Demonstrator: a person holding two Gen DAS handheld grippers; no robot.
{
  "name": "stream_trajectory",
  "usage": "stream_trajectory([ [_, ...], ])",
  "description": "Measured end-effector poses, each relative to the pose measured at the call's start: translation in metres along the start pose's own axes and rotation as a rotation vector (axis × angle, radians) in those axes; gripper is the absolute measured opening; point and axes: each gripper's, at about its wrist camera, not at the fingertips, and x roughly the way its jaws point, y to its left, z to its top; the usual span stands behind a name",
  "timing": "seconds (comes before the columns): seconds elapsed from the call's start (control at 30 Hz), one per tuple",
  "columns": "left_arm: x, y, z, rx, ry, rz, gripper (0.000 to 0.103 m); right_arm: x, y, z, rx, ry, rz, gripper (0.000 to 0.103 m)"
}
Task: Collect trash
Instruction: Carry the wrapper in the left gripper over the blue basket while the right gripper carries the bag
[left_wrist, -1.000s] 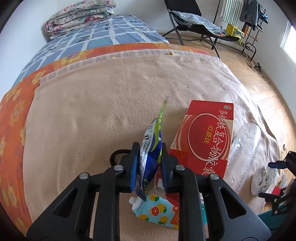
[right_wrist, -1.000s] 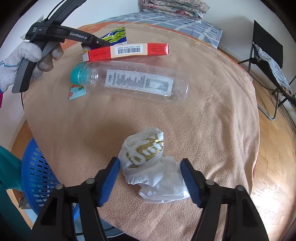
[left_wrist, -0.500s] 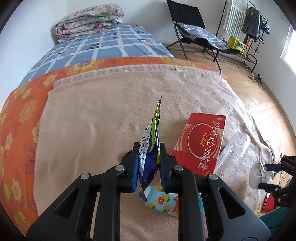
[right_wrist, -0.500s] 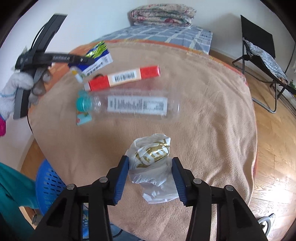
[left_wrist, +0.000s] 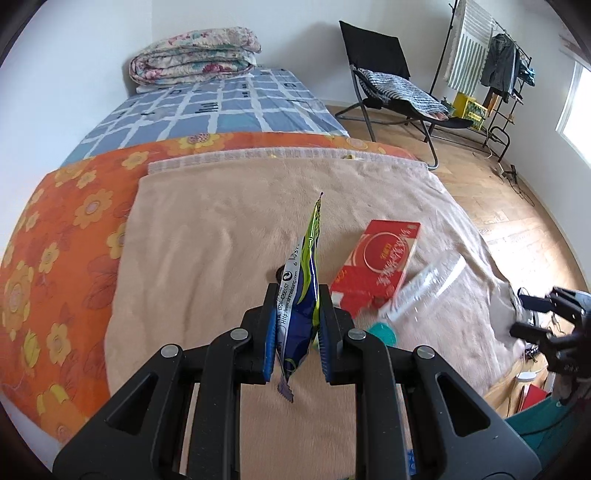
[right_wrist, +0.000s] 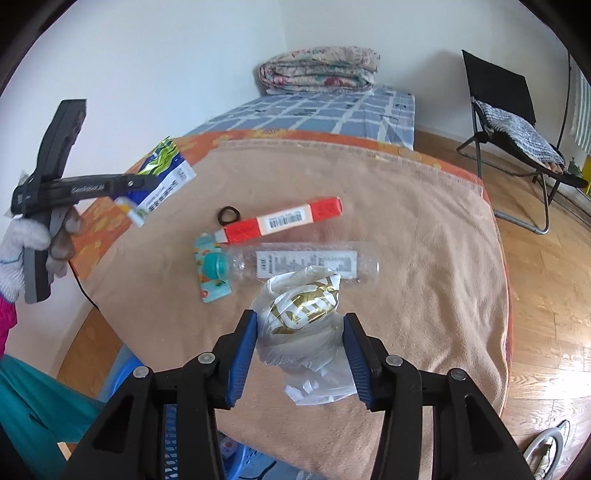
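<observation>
My left gripper (left_wrist: 295, 332) is shut on a blue, green and white snack wrapper (left_wrist: 301, 295) and holds it above the beige blanket (left_wrist: 221, 240); the wrapper also shows in the right wrist view (right_wrist: 162, 177). My right gripper (right_wrist: 299, 354) is shut on a crumpled white plastic bag with gold print (right_wrist: 301, 314), lifted off the blanket. On the blanket lie a red box (right_wrist: 284, 221), a clear plastic bottle with a teal cap (right_wrist: 295, 262), a small orange-print carton (right_wrist: 210, 273) and a black ring (right_wrist: 229, 215).
A blue slotted basket (right_wrist: 177, 435) stands on the floor below the bed's near edge. A folded quilt (left_wrist: 195, 55) lies at the bed's far end. A black folding chair (left_wrist: 391, 85) and a clothes rack (left_wrist: 487, 66) stand on the wooden floor.
My right gripper closed on the plastic bag and lifted it. My left gripper rose and pulled back with the wrapper, away from the box and carton.
</observation>
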Motion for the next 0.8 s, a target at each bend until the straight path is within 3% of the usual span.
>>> stream_trajectory([
  [0.43,-0.064,-0.015,-0.064,0.004,-0.012,-0.019,0.017,-0.014,0.038,-0.004,-0.027,-0.042,0.054,0.049],
  [0.8,-0.084,-0.044,-0.125,0.022,0.02,-0.05,0.017,-0.019,0.074,-0.036,-0.05,-0.028,0.125,0.049],
])
